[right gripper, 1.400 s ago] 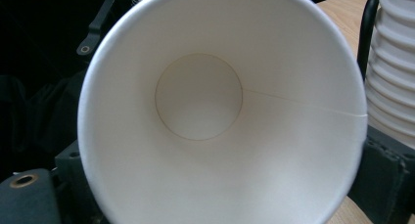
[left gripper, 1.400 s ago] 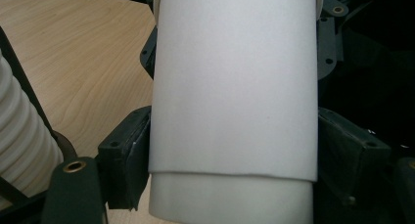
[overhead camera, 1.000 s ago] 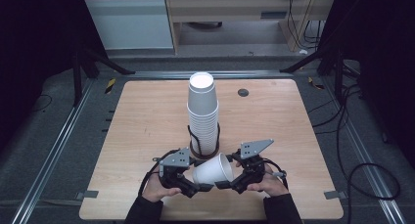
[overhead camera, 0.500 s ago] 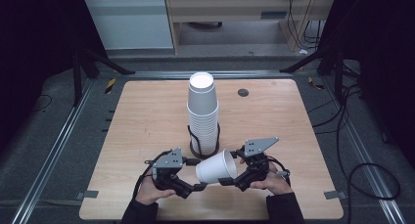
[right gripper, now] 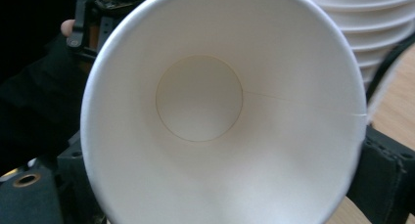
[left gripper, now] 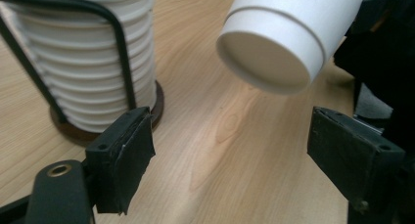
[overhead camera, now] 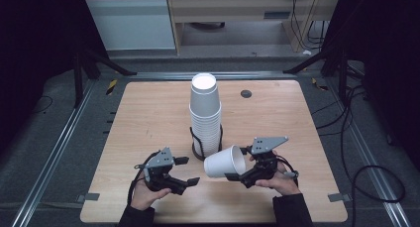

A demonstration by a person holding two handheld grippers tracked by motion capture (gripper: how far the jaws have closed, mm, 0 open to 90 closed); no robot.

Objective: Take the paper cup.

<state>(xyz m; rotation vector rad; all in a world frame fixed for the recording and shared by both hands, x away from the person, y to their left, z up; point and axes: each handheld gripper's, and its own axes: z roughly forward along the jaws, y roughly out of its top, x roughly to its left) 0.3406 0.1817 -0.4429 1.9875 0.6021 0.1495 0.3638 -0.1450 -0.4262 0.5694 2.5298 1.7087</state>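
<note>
A loose white paper cup [overhead camera: 220, 162] lies on its side in the air, mouth toward my right gripper [overhead camera: 236, 173], which is shut on its rim. That gripper's jaws have just been opening slightly with the rim still between them. In the right gripper view the cup's inside [right gripper: 220, 111] faces the camera. My left gripper [overhead camera: 192, 170] stands open and empty left of the cup's base [left gripper: 279, 43]. Its jaws have just been opening, and nothing is between them. A tall stack of white cups [overhead camera: 204, 113] stands in a black wire holder [overhead camera: 198, 150] behind both grippers.
The wooden table [overhead camera: 148, 113] has a small dark round disc [overhead camera: 246, 93] near its far edge. Metal rails run along both sides, and cables lie on the floor at the right. The holder's wire [left gripper: 122, 62] is close to my left jaw.
My left gripper has let go of the cup's base, opened and drawn away to the left. The right gripper keeps the cup almost where it was.
</note>
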